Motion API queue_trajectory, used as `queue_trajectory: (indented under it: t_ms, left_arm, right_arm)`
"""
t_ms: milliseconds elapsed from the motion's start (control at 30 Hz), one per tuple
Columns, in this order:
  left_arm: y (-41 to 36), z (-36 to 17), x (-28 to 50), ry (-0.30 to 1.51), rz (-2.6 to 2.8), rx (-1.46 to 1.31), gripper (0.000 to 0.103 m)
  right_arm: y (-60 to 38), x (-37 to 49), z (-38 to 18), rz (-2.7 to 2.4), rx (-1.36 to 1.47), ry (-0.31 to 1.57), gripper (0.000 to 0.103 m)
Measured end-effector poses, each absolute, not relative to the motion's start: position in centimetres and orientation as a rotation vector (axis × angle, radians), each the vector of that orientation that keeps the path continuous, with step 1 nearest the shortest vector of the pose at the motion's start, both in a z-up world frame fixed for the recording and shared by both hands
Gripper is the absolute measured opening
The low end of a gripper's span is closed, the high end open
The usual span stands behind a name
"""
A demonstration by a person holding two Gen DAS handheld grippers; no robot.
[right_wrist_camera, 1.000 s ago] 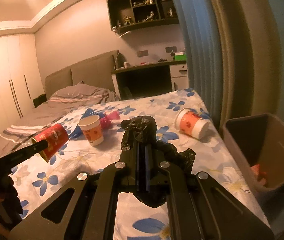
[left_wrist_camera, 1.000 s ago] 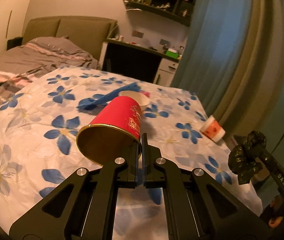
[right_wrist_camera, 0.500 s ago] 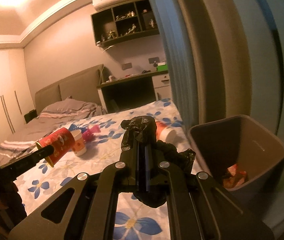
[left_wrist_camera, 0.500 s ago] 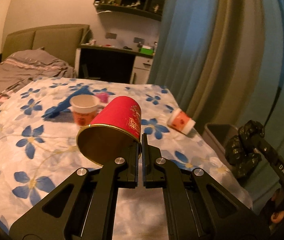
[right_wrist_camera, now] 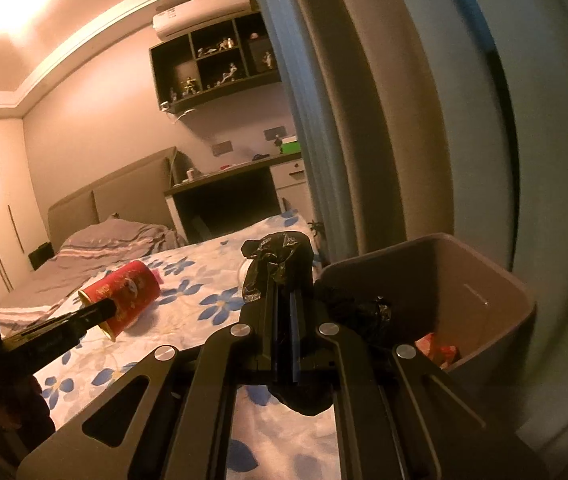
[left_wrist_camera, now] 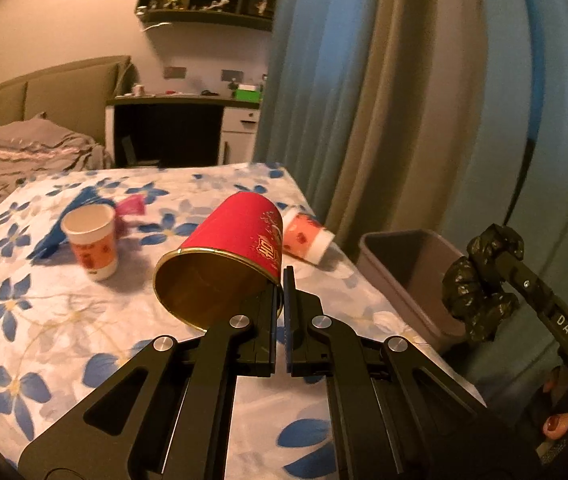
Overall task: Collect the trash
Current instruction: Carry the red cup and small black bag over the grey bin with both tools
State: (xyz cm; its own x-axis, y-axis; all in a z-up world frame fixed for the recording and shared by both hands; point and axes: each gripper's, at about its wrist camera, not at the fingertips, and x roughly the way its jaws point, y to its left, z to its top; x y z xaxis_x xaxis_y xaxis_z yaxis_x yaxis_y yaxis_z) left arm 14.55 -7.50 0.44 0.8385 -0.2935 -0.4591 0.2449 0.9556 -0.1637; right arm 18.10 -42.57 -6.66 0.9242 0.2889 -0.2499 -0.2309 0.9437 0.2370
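Your left gripper [left_wrist_camera: 279, 280] pinches the glossy red paper cup [left_wrist_camera: 235, 248] by its rim, mid-frame; your right gripper [right_wrist_camera: 281, 292] clamps a crinkled black plastic bag [right_wrist_camera: 279, 256] beside the smooth grey bin [right_wrist_camera: 496, 280].

We see the bin [left_wrist_camera: 412, 280] just right of the bed [left_wrist_camera: 63, 320]; on the bed, left of the bin, one cup [left_wrist_camera: 308, 238] lies tipped, another cup [left_wrist_camera: 93, 240] stands farther left.
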Motion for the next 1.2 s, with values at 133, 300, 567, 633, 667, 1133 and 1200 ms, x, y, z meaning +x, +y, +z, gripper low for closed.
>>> queue_trajectory:
  t_ms: [133, 300, 567, 633, 667, 1133, 1200]
  left_arm:
    - [-9.6, 0.5, 15.2, 0.503, -0.321, -0.079, 0.002]
    - [-12.3, 0.3, 16.2, 0.508, -0.368, -0.054, 0.002]
    - [-15.7, 0.3, 17.5, 0.507, -0.431, -0.032, 0.002]
    - [-16.6, 0.2, 17.8, 0.509, -0.446, -0.03, 0.002]
    - [-17.0, 0.1, 18.0, 0.51, -0.454, -0.03, 0.002]
    - [-21.7, -0.5, 20.0, 0.519, -0.545, -0.024, 0.002]
    - [-22.2, -0.5, 20.2, 0.518, -0.556, -0.025, 0.002]
  right_arm:
    - [-43.5, 18.4, -6.7, 0.243, 0.209, 0.282, 0.006]
    - [-44.9, 19.0, -6.8, 0.207, 0.22, 0.282, 0.006]
    - [-47.1, 20.1, -6.7, 0.158, 0.222, 0.272, 0.006]
    - [-47.5, 20.3, -6.6, 0.145, 0.221, 0.268, 0.006]
    - [-47.7, 20.4, -6.6, 0.141, 0.221, 0.267, 0.006]
    - [-49.7, 22.3, -7.2, 0.093, 0.231, 0.282, 0.006]
    - [-49.9, 22.5, -7.3, 0.089, 0.234, 0.283, 0.005]
